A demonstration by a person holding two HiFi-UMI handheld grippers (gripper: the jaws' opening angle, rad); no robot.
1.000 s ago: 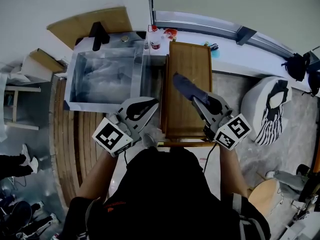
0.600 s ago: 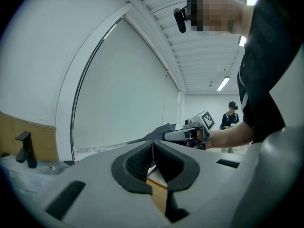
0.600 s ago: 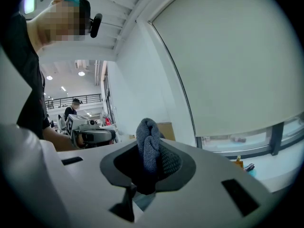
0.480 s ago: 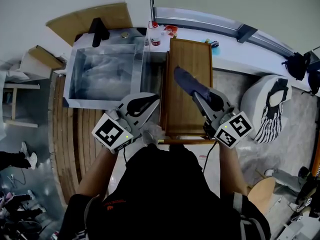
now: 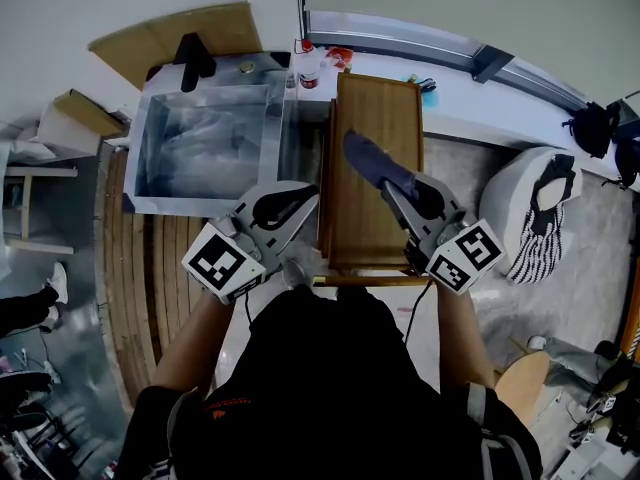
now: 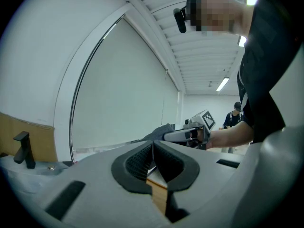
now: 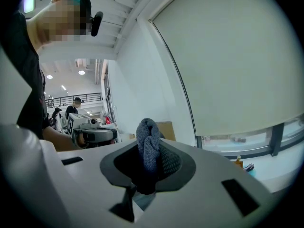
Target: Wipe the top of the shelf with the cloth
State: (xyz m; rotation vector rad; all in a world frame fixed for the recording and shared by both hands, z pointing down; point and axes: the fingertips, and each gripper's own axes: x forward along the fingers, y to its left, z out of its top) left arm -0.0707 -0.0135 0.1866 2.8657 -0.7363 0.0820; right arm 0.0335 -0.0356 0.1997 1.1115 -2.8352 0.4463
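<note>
Two claws out in front, forearms extended forward. The right claw (image 5: 392, 186) points up-left and is clamped on the one dark grey-blue cloth (image 5: 362, 158), which lies mid-top on the single brown wooden shelf (image 5: 378, 118). The left claw (image 5: 300, 204) has its jaws pressed together, empty, just beside the shelf's left edge.

There is 1 wooden shelf (image 5: 375, 108) and 1 dark cloth (image 5: 368, 163). There are 2 tongs, the left tongs (image 5: 303, 200) and the right tongs (image 5: 392, 190), each bearing 1 marker cube. There is also 1 clear plastic bin (image 5: 142, 158) and 1 small red-capped bottle (image 5: 308, 76).
</note>
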